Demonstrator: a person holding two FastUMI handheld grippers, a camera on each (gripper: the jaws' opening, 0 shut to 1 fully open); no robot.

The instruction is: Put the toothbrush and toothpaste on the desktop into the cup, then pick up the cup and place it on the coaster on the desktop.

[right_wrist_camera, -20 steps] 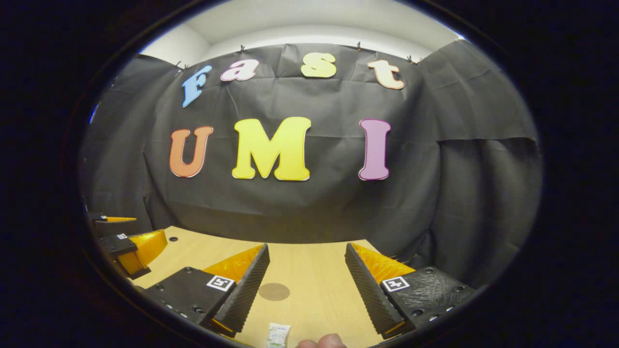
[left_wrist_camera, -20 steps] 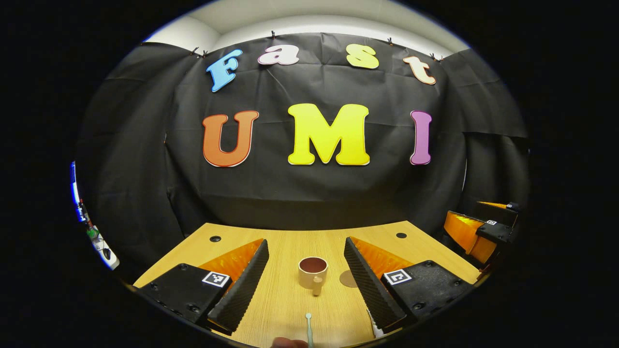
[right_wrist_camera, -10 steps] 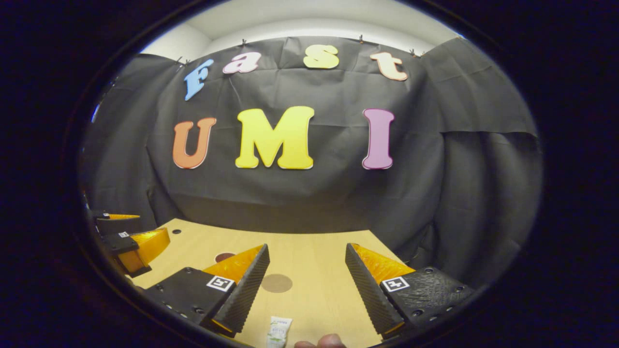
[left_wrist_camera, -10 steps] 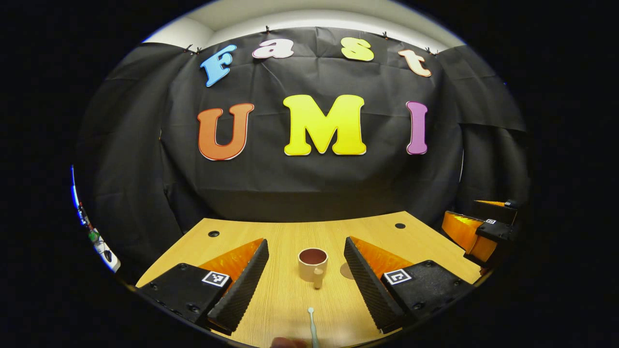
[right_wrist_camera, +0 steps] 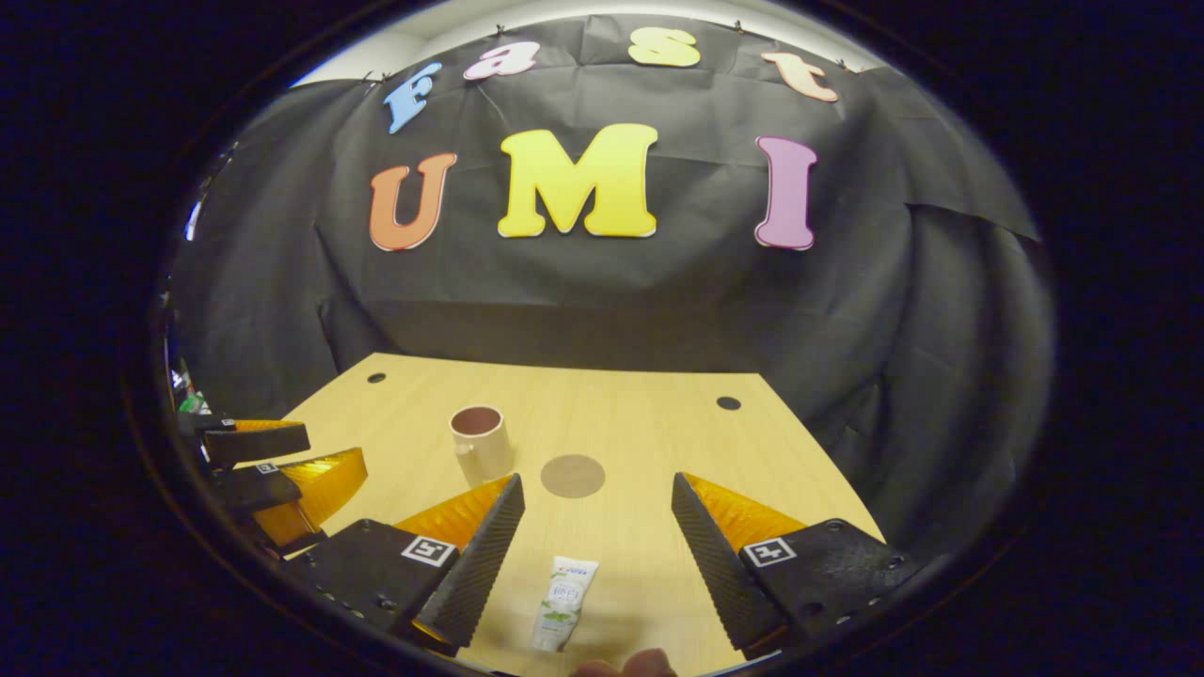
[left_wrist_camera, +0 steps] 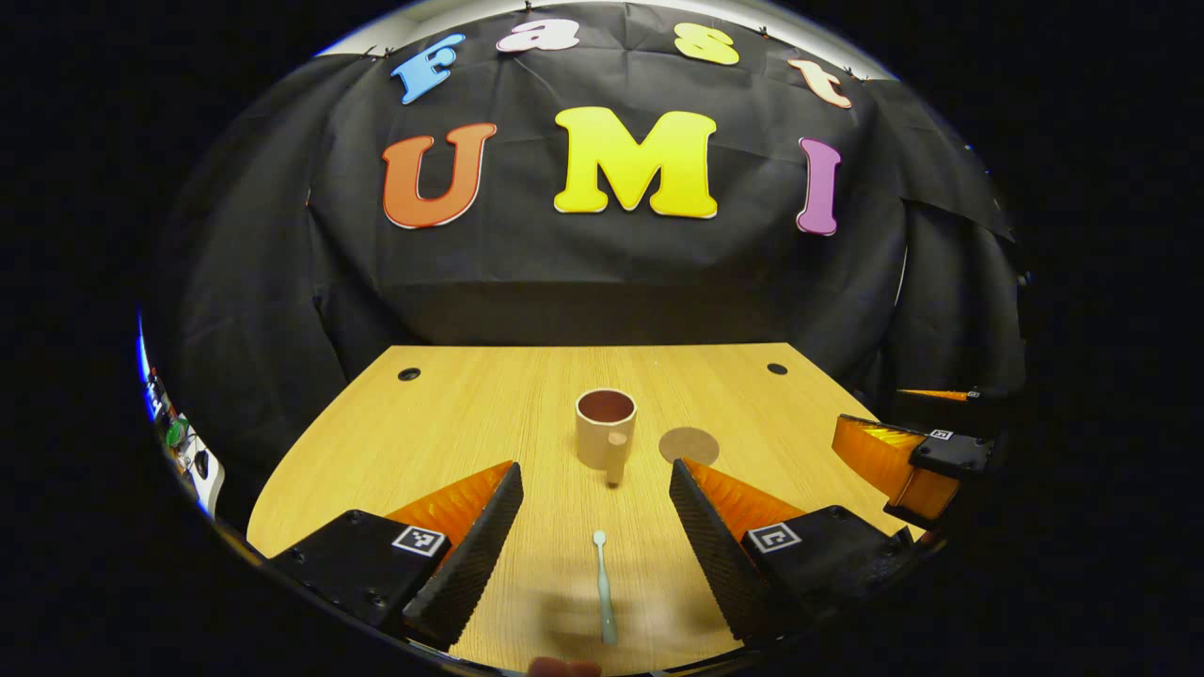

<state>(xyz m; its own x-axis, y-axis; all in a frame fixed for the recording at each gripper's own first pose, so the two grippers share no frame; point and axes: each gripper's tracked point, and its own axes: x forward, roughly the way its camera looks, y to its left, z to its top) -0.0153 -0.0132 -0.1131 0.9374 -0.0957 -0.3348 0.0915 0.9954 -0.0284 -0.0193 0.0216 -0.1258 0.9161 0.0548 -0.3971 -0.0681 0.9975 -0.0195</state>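
Both grippers gape, holding nothing: left gripper [left_wrist_camera: 595,508] straddles the toothbrush [left_wrist_camera: 603,588] flat at 6 o'clock of the cup [left_wrist_camera: 606,429], right gripper [right_wrist_camera: 594,515] brackets the toothpaste [right_wrist_camera: 564,590], coaster [right_wrist_camera: 573,476] at 12 — apparently lined up for pickups.

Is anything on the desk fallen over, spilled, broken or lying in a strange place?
Nothing stands out. The cup stands upright beside the bare coaster; the toothbrush and the toothpaste lie flat on the desk, each between open fingers.
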